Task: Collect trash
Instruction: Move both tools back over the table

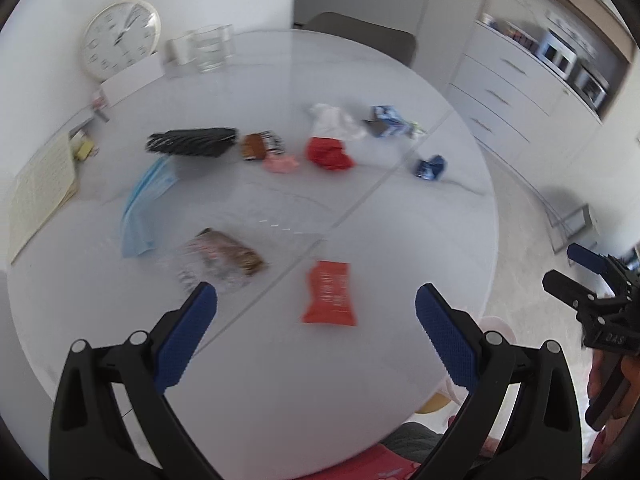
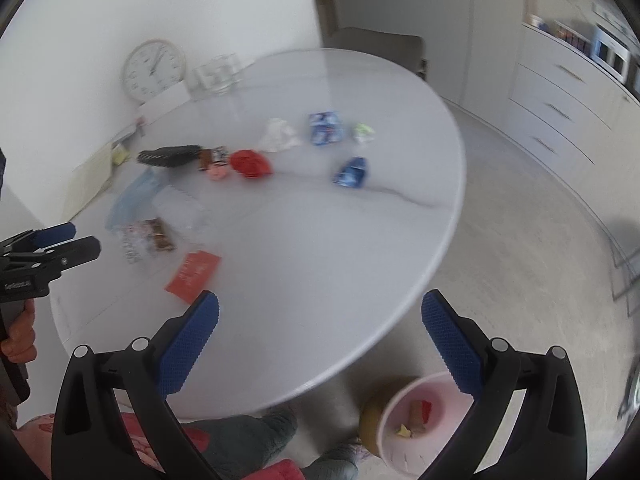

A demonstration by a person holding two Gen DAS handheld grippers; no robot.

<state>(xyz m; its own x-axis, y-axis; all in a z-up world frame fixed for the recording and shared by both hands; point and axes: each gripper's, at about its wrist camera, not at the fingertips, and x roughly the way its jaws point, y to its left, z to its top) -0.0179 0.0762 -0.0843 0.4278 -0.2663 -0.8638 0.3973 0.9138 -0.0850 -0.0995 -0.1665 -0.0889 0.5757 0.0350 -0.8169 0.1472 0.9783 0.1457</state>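
Trash lies scattered on a round white table. Nearest is a flat orange-red packet, with a clear wrapper holding brown bits to its left. Farther off lie a blue face mask, a crumpled red wrapper, a blue wrapper, a blue-white carton and white tissue. My left gripper hangs open over the near table edge, empty. My right gripper is open and empty too. A pink bin with some scraps stands on the floor below.
A black comb-like object, a brown snack wrapper and a pink scrap sit mid-table. A clock, a glass jar and papers line the far left. White drawers stand right. A person's lap shows below.
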